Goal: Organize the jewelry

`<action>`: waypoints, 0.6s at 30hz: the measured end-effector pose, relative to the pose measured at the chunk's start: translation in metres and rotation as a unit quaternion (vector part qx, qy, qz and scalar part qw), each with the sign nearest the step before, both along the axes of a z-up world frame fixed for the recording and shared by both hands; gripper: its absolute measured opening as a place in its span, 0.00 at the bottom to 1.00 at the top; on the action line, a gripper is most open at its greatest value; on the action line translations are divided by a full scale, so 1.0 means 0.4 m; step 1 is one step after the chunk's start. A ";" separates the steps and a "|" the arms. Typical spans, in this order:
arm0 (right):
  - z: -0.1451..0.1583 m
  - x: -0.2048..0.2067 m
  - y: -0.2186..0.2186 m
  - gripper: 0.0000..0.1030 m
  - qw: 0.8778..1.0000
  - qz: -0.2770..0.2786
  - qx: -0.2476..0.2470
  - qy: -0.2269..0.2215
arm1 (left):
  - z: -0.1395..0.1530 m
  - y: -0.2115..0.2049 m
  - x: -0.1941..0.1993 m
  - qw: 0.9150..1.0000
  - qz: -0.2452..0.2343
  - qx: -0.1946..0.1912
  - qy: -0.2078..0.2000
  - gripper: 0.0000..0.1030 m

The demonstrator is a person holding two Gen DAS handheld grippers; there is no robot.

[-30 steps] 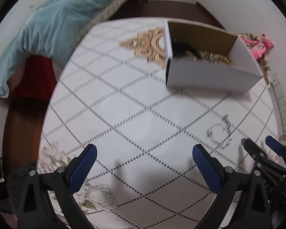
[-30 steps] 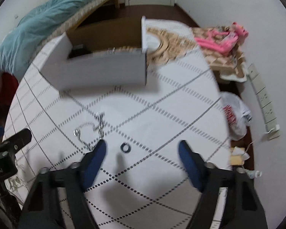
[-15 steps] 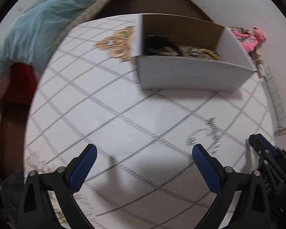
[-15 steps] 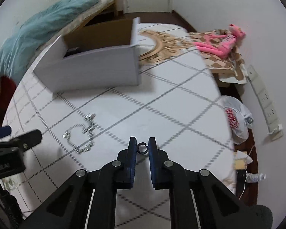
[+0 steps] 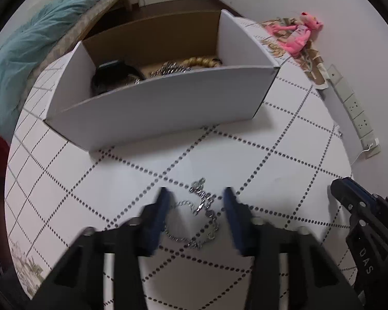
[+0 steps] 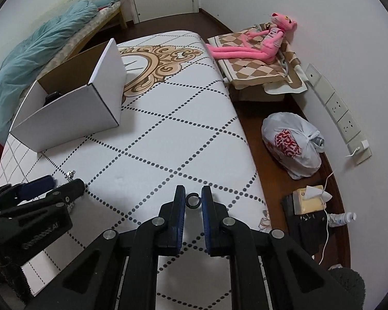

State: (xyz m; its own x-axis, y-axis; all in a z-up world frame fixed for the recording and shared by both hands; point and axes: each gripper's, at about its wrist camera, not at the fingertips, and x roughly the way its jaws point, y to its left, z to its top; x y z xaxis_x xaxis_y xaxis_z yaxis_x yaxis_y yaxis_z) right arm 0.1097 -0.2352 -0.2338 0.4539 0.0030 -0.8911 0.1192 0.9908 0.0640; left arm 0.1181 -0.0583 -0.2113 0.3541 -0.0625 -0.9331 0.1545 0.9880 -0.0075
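left gripper [image 5: 195, 208]: black plastic frame, triangular cut-outs, blue finger pads [image 5: 161, 213], silver screws, blurred | right gripper [image 6: 193, 201]: same black frame, blue pads [image 6: 206, 222], round silver screws at the joints | white lettering "DAS" on the right gripper's side in the left view

The black left gripper with blue finger pads [image 5: 195, 204] was held low over the surface, its jaws parted and blurred, a silver chain straddled between them and not yet clamped. The black right gripper with blue pads [image 6: 193, 201] was held beside it, its jaws closed on a small dark ring at the fingertips.
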 end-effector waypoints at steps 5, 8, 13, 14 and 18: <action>0.021 -0.002 0.002 0.13 1.000 -0.002 0.009 -0.009 | 0.003 0.045 0.003 0.999 0.014 -0.038 0.008 0.04; 0.042 -0.007 0.009 0.13 1.000 0.002 0.017 -0.018 | 0.019 0.088 -0.024 0.998 0.029 -0.064 0.005 0.04; 0.086 -0.013 0.019 0.13 0.999 0.008 0.036 -0.033 | 0.081 0.148 -0.068 0.994 0.045 -0.103 -0.010 0.03; 0.098 -0.015 0.021 0.13 0.998 0.010 0.040 -0.038 | 0.096 0.161 -0.074 0.993 0.046 -0.106 -0.014 0.03; 0.145 -0.015 0.031 0.13 0.997 0.018 0.056 -0.053 | 0.161 0.194 -0.083 0.991 0.048 -0.123 -0.036 0.03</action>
